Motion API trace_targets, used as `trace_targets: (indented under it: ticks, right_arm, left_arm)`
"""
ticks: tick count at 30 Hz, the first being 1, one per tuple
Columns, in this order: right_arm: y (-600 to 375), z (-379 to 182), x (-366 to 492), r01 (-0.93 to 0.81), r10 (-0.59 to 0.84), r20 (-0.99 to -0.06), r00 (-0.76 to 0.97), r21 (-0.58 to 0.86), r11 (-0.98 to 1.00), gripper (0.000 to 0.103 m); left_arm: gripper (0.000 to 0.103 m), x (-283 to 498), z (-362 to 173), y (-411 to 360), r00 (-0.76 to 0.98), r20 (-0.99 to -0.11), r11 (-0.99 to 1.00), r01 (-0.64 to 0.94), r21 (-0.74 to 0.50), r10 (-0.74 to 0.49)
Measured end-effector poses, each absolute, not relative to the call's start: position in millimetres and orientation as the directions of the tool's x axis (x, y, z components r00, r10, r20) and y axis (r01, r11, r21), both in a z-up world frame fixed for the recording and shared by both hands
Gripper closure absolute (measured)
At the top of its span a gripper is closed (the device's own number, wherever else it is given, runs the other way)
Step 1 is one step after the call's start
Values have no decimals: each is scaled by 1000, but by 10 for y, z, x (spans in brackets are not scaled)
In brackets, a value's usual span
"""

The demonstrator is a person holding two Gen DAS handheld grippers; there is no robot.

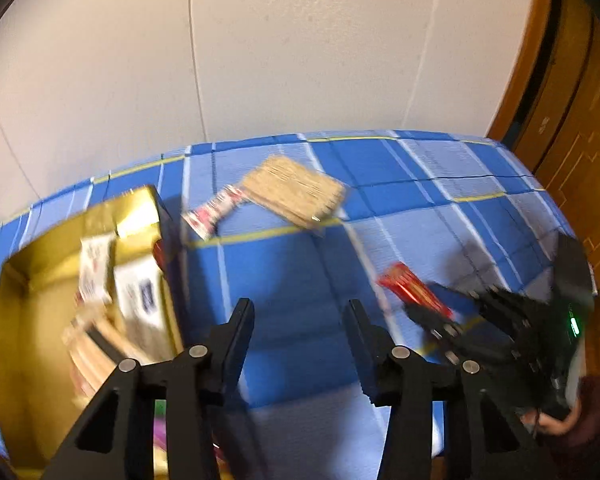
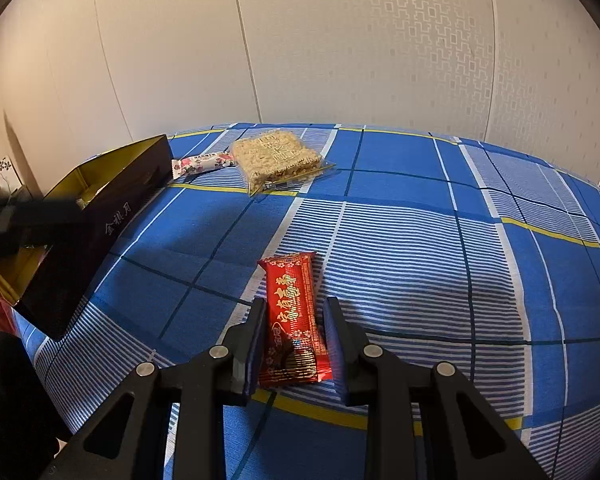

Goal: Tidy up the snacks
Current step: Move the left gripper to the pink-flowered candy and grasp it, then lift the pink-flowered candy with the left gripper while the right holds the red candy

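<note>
A: Fig. legend, both wrist views. What did the R gripper do?

B: I had it low over the blue plaid cloth, jaws straddling the red snack bar. Pads sat close on either side of the wrapper; whether they pressed it, I couldn't tell. Bar lay flat on the cloth.

A: And the L gripper?

B: I held it partly open w/ nothing between the jaws, just beside the gold-lined box. View was blurred. Box already held several packets.

A: Other snacks?

B: Rice-crisp pack and small pink-white bar lay touching each other near the box's far end, well apart from the red bar.
</note>
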State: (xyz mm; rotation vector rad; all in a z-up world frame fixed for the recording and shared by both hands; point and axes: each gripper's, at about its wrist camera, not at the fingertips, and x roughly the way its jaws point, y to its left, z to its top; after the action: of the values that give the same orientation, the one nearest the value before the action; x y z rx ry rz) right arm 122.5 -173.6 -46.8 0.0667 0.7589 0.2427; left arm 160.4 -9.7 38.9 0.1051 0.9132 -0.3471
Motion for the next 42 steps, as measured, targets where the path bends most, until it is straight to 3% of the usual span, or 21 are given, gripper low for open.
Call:
trace_targets:
  ticks: [4,12,24,31,38,42]
  right_arm:
    - [-1740,-467,1222,-195,244,-672,699,150,969,74]
    - [-1777,-463,1237,-199,268,-668,694,179,963,74]
    - [-1834,-478,1265,-207,308,-659,686,229,951,74]
    - [-1843,-480,1279,-209,319,-656,684,243,947,74]
    - [-1835,-477,1268,-207,311,-658,686,234,950,74]
    - [-1813,-475,1254,-205,299,-662,688,218,954,74]
  left_arm:
    - [69,2069,431,-48,549,-823,944,326,52,-144]
    - [70,2637,172,-234,465,-885,892,405,201,-12]
    - [69,3184,-193,-323,396,-914,848,451,278,89]
    - [80,3130,-197,-318,432,-894,829,452,330,121]
    - [83,2739,-101,-379,366,-930,836,516,187,-18]
    - [83,2639,1,-253,372,-927,871,471,138,-54]
